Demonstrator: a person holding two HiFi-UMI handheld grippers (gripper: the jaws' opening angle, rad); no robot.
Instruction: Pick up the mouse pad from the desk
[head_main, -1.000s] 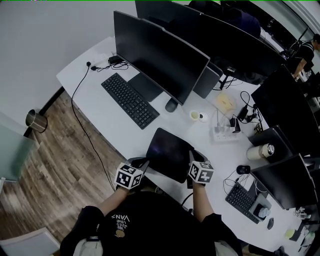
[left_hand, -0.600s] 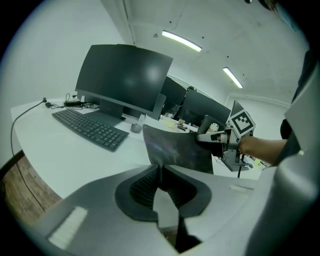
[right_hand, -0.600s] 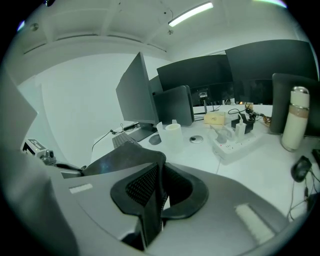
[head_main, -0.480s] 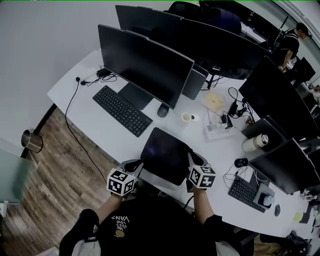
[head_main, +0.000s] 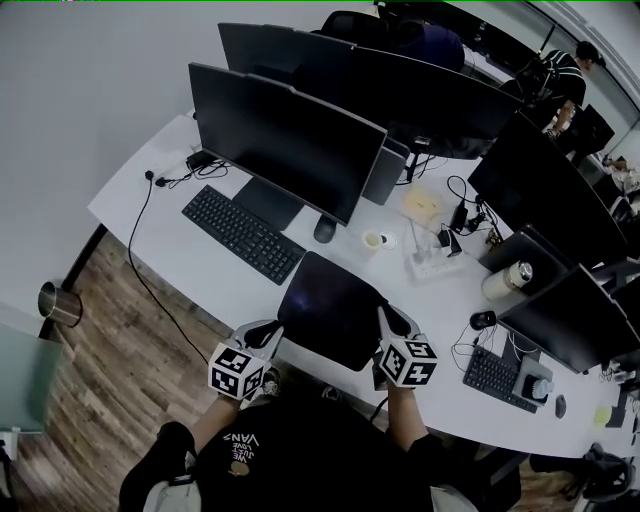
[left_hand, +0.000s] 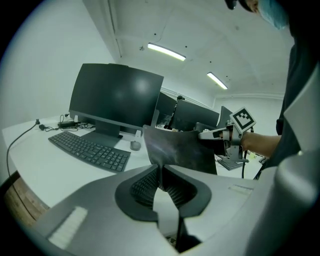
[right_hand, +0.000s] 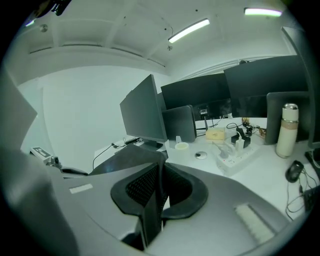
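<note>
1. While both clamps are kept as they were a second ago, the mouse pad (head_main: 330, 310) is brought up from the desk (head_main: 190, 215); its near edge is seen higher than in the earlier head views.
2. In the left gripper view the mouse pad is seen tilted up in the air, with the keyboard (left_hand: 87, 150) and monitor (left_hand: 115, 97) well behind it; whether its far edge is clear of the desk cannot be told.
3. Pick-up is judged nearly done; only full lift-off is left to be confirmed.
4. Left gripper (head_main: 268, 338): jaws are closed down on the near left corner; the thin sheet is pinched between them.
5. Right gripper (head_main: 386, 322): jaws are pressed together on the near right edge; the sheet is seen edge-on in the grip.
6. Both grippers are held out in front of the torso, pointed forward and somewhat down, marker cubes uppermost; the mouse pad is spanned between them.
</note>
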